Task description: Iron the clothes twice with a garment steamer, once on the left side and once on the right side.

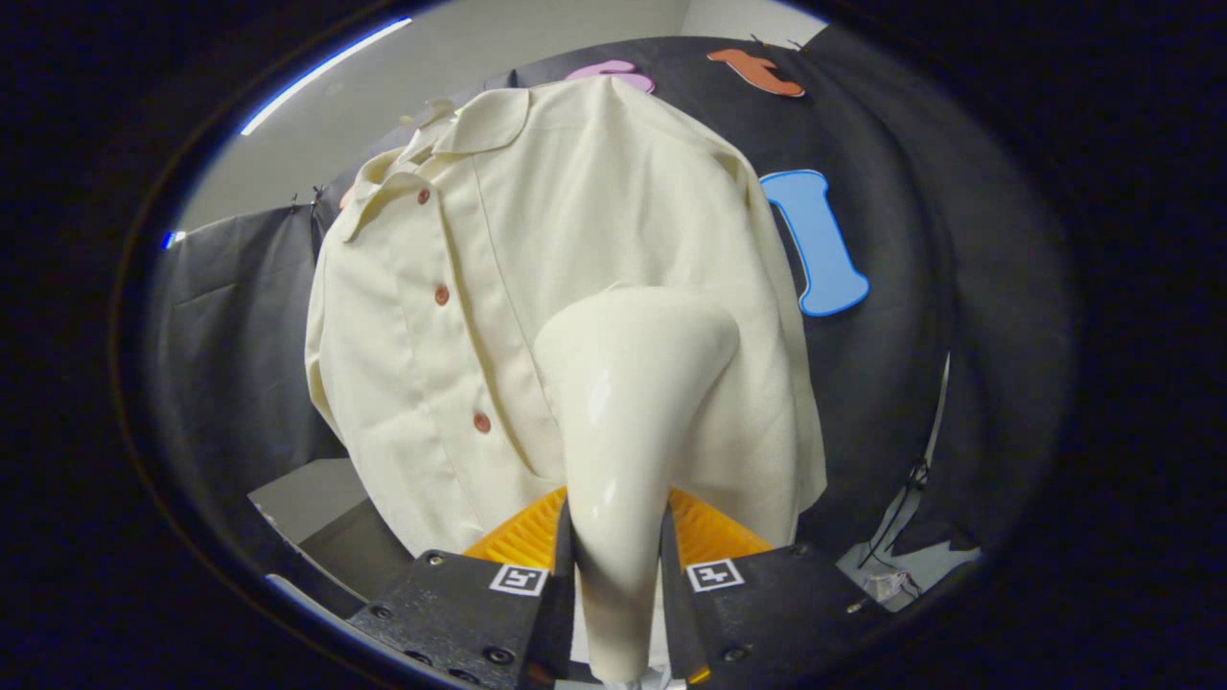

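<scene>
A cream button-up shirt (498, 287) with brown buttons hangs upright in front of the black booth wall. A glossy cream garment steamer (623, 402) stands between my fingers, its handle gripped from both sides and its wide head pressed against the shirt to the right of the button row, about mid-height. My gripper (616, 565) is shut on the steamer's handle, just below the shirt's hem. The steamer head hides part of the shirt's right panel.
The black cloth wall (911, 287) surrounds the shirt on both sides. A grey surface (307, 498) lies low to the left of the shirt. Thin cables (901, 522) hang at the lower right near the wall's edge.
</scene>
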### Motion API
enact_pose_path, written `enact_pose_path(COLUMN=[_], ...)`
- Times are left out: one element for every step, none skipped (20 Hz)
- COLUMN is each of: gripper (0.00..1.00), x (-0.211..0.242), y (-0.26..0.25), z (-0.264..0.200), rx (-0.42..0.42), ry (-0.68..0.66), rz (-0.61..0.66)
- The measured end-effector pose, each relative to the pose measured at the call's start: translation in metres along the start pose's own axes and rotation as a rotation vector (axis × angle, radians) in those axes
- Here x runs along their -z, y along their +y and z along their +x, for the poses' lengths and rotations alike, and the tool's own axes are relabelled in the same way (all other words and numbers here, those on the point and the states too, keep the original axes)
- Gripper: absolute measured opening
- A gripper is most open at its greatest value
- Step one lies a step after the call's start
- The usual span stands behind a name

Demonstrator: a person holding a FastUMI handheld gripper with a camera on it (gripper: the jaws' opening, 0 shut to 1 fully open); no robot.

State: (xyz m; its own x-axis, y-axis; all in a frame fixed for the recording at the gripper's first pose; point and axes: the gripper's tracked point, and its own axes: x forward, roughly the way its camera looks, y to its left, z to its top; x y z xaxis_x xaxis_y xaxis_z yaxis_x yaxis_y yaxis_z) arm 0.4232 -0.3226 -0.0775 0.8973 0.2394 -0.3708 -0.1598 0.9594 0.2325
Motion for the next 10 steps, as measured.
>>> enact_pose_path(gripper=[0.38, 0.38, 0.38, 0.38, 0.38, 0.38, 0.38, 0.38, 0.38, 0.38], x=[0.010, 0.022, 0.032, 0.043, 0.053, 0.064, 0.073, 0.082, 0.091, 0.104], y=[-0.004, -0.007, -0.010, -0.014, -0.015, -0.017, -0.018, -0.021, -0.022, -0.021], z=[0.000, 0.001, 0.001, 0.001, 0.000, -0.001, 0.001, 0.000, 0.000, 0.000], rx=[-0.006, -0.008, -0.009, -0.011, -0.016, -0.023, -0.028, -0.034, -0.043, -0.056], ry=[0.011, 0.026, 0.036, 0.050, 0.059, 0.067, 0.072, 0.075, 0.079, 0.097], rz=[0.012, 0.026, 0.028, 0.034, 0.040, 0.043, 0.046, 0.054, 0.065, 0.075])
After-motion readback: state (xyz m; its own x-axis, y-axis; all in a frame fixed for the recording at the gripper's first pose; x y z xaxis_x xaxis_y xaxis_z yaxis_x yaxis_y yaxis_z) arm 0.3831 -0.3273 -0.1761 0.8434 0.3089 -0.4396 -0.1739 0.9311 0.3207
